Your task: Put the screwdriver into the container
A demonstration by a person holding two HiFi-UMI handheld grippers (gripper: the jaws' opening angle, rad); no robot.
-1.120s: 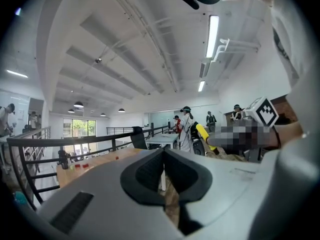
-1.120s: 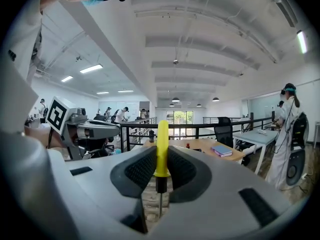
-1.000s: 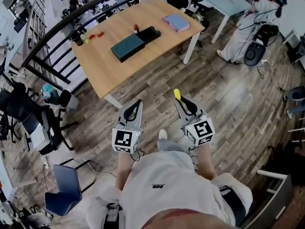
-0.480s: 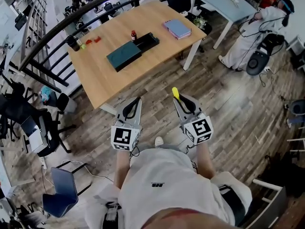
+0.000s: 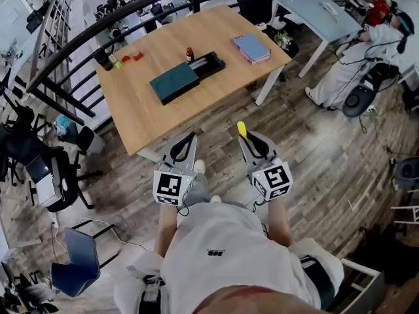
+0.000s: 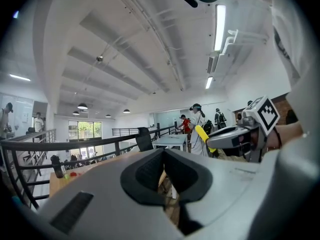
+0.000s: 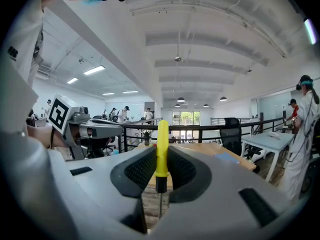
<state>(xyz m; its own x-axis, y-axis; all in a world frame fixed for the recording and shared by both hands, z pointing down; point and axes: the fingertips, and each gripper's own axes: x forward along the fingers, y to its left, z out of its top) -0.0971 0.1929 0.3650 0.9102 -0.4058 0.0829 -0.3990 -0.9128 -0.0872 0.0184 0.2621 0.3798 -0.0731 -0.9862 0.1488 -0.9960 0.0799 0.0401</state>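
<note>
My right gripper (image 5: 247, 140) is shut on a screwdriver (image 5: 241, 129) whose yellow handle sticks out past the fingertips. In the right gripper view the screwdriver (image 7: 161, 149) stands upright between the pads, shaft pointing down. My left gripper (image 5: 185, 142) is shut on nothing; its pads (image 6: 150, 171) meet at the tip. Both hang over the wooden floor, short of the wooden table (image 5: 150, 113). On that table lies a long black container (image 5: 208, 63), with a dark teal box (image 5: 173, 82) against its near end.
A small red-capped bottle (image 5: 189, 53) and a purple notebook (image 5: 251, 48) are also on the table. A black railing (image 5: 72, 48) runs behind it. Office chairs (image 5: 55, 175) stand at left. A person in white (image 5: 353, 64) sits at right by a pale table (image 5: 321, 8).
The view has shifted as the person steps forward; a shoe now shows between the grippers. Both grippers keep their pose, the screwdriver still held.
</note>
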